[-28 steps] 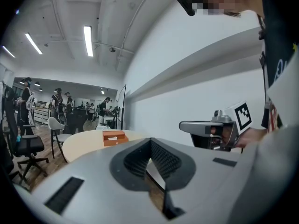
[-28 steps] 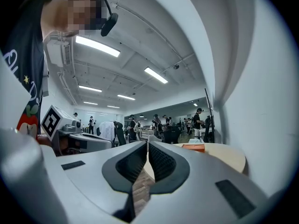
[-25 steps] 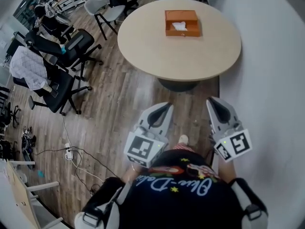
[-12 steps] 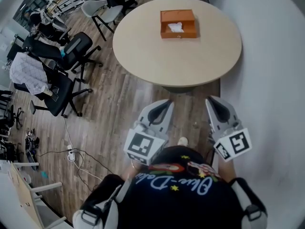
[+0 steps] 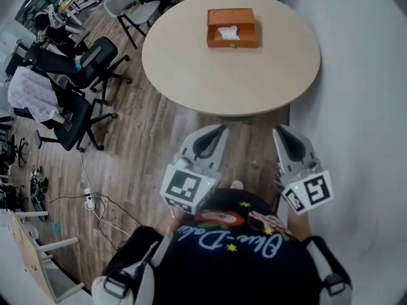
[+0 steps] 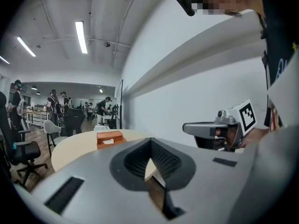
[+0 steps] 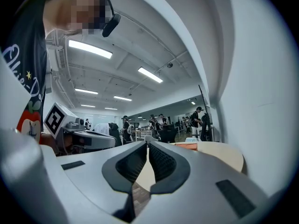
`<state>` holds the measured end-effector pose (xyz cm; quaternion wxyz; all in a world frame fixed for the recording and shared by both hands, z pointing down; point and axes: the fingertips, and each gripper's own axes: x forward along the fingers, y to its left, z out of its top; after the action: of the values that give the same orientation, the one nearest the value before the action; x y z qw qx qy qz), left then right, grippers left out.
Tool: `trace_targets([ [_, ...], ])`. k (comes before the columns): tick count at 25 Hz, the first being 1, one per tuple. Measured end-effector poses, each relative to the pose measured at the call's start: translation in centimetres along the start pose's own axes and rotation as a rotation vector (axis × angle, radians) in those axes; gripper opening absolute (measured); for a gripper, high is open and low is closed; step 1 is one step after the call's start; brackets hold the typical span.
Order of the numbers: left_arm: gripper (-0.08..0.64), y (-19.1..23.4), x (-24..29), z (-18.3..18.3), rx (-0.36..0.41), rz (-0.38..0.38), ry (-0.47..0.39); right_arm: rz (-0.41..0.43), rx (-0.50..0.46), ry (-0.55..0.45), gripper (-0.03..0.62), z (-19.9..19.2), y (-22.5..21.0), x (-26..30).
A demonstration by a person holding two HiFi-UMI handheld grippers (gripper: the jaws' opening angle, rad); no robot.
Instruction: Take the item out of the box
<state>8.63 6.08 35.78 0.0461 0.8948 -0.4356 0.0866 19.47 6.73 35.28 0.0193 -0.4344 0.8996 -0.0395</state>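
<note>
Plainly at the approach step, with no reach begun. Ahead, a round table (image 5: 241, 75), well apart from both tools. On its far half, an open orange box (image 5: 232, 42). Near the body, left gripper (image 5: 222, 128) and right gripper (image 5: 278, 130), each with jaws pressed together, pinching nothing. Inside the box, a small white item (image 5: 227, 33), untouched. Next, probably: step close, spread one pair of jaws, lower over the item.

A round table (image 5: 241, 75) stands on wood floor (image 5: 146, 151), black office chairs (image 5: 94, 59) to its left.
</note>
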Motion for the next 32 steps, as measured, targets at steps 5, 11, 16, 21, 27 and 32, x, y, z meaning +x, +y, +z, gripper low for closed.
trace_targets([
  [5, -0.015, 0.6, 1.7, -0.2, 0.009, -0.003, -0.002, -0.009, -0.022, 0.018, -0.003, -1.2, -1.7, 0.6],
  [11, -0.015, 2.2, 3.5, 1.0, 0.021, -0.009, -0.030, -0.026, -0.034, 0.000, -0.003, -0.1, -3.1, 2.3],
  [16, -0.015, 4.3, 5.4, 2.1, 0.033, -0.014, -0.055, -0.035, -0.044, -0.029, -0.003, 1.1, -4.4, 5.2],
  [21, -0.015, 7.7, 7.3, 1.7, 0.041, -0.008, -0.039, -0.025, -0.050, -0.010, -0.003, 1.3, -5.3, 9.2],
  [27, -0.015, 12.2, 9.5, 2.4, 0.027, 0.004, -0.037, -0.018, -0.048, 0.020, -0.003, 1.4, -6.7, 13.6],
  [32, -0.015, 16.0, 10.8, 3.1, 0.010, 0.003, -0.034, -0.031, -0.068, 0.039, -0.003, 1.3, -7.4, 16.8],
])
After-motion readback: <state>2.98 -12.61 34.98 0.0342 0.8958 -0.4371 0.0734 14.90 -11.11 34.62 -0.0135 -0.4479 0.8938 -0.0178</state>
